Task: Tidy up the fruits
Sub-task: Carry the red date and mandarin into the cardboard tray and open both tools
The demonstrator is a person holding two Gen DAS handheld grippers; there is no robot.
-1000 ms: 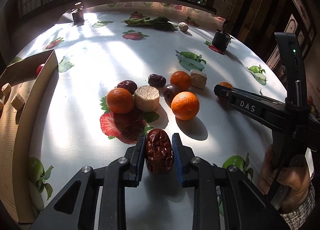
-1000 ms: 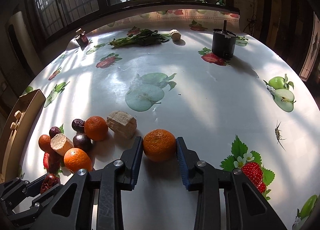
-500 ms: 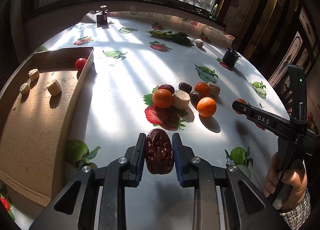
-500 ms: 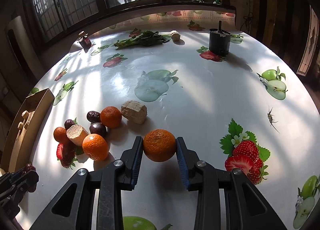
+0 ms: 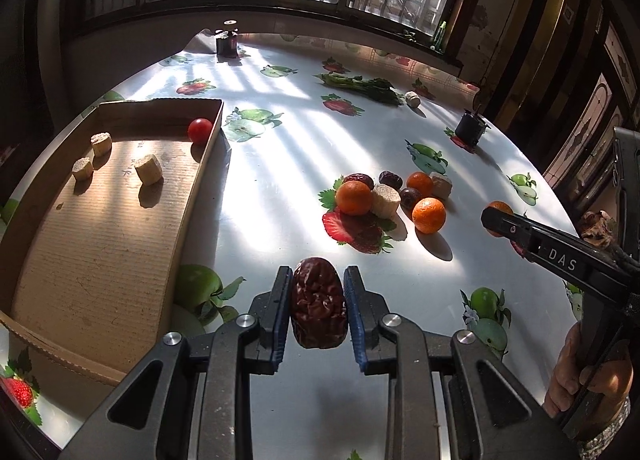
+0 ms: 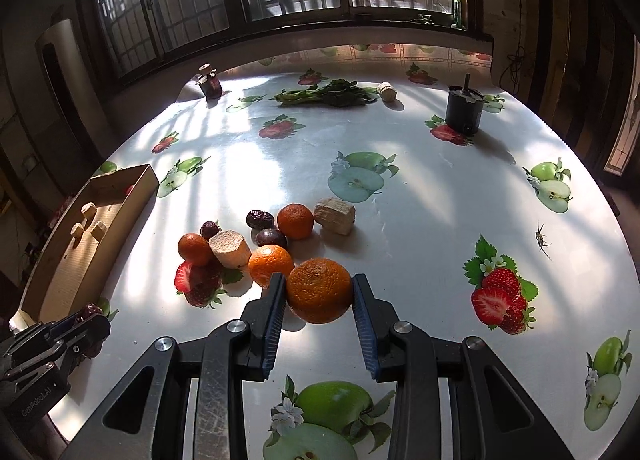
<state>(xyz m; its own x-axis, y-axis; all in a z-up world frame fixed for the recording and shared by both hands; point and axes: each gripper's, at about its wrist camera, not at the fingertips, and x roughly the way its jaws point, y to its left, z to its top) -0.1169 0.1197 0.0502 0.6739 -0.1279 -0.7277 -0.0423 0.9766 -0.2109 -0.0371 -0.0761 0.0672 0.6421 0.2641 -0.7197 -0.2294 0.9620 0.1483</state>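
Carried clear of the loose pile since a second ago: both fruits now up off the cloth, and the cardboard tray (image 5: 120, 227), then only a sliver at the left edge of the left view, now filling that side.

Left gripper (image 5: 319, 302) clamped on a wrinkled red date (image 5: 319, 302), pads pressing its long flanks, held above the table (image 5: 280, 163) just beside the tray's near corner. Right gripper (image 6: 319, 294) closed on a mandarin (image 6: 319, 290), squeezed across its widest girth, hanging over the cloth in front of the remaining fruit.

Date: probably light, leathery, slightly yielding; dry skin, unlikely to slip; best pinched mid-length as here. Mandarin: heavier, round, springy peel over soft flesh, so liable to roll out of an off-centre pinch or bruise under hard pressure; best taken at the equator, firm but gentle.
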